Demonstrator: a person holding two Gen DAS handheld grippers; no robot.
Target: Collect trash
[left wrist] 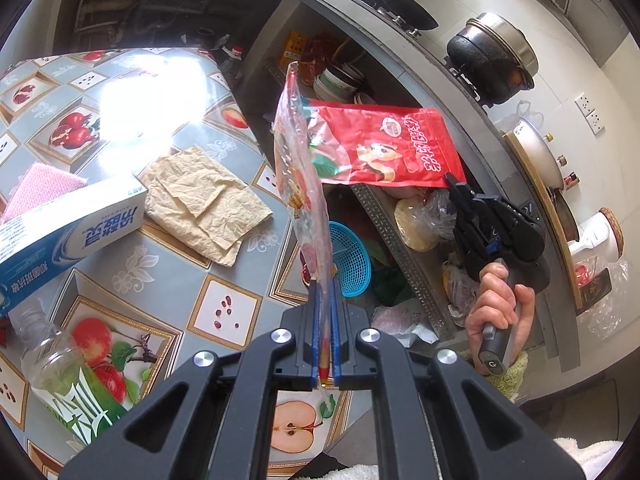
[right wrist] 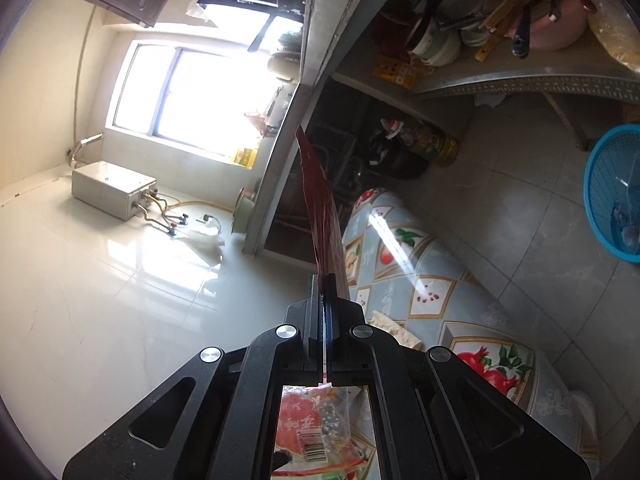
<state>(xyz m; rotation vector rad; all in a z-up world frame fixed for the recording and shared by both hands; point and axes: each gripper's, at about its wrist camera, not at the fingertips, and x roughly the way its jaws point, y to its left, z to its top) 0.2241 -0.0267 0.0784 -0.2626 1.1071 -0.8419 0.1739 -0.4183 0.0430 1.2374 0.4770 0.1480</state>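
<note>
My left gripper is shut on a clear plastic snack wrapper with red print. The wrapper stands up edge-on above the fruit-patterned table. To the right, a hand holds my right gripper, shut on a corner of a red snack bag with a squirrel picture. The bag hangs just behind the wrapper. In the right wrist view the right gripper pinches the red bag edge-on, and the clear wrapper shows below it.
On the table lie crumpled beige paper, a blue-and-white box, an empty plastic bottle and a pink cloth. A blue basket sits on the floor by a cluttered metal shelf. Pots line the counter.
</note>
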